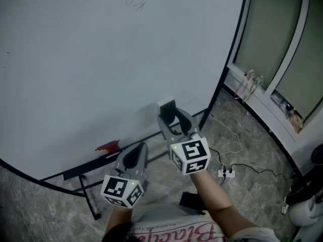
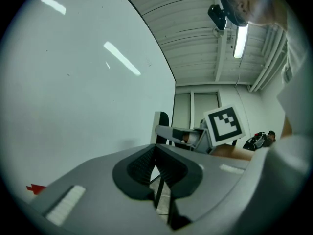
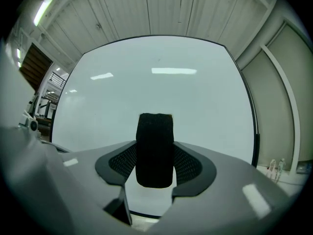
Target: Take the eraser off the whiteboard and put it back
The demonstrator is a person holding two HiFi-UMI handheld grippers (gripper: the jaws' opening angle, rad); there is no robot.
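Observation:
The eraser (image 1: pixel 166 105), with a white back and black felt, is held upright in my right gripper (image 1: pixel 170 117), which is shut on it close to the lower part of the whiteboard (image 1: pixel 101 59). In the right gripper view the black felt of the eraser (image 3: pixel 155 151) fills the gap between the jaws of the right gripper (image 3: pixel 155 173), with the whiteboard (image 3: pixel 161 87) behind it. I cannot tell whether the eraser touches the board. My left gripper (image 1: pixel 134 156) hangs lower and to the left, shut and empty. In its own view, the left gripper (image 2: pixel 156 165) sees the eraser (image 2: pixel 160 124) edge-on beside the board.
A red mark (image 1: pixel 107 146) sits near the board's lower edge, above the black tray rail (image 1: pixel 96 164). A faint scribble (image 1: pixel 137 3) is at the top. A stand leg (image 1: pixel 90 201), a power strip (image 1: pixel 226 173) with cables and a window wall (image 1: pixel 282 59) lie to the right.

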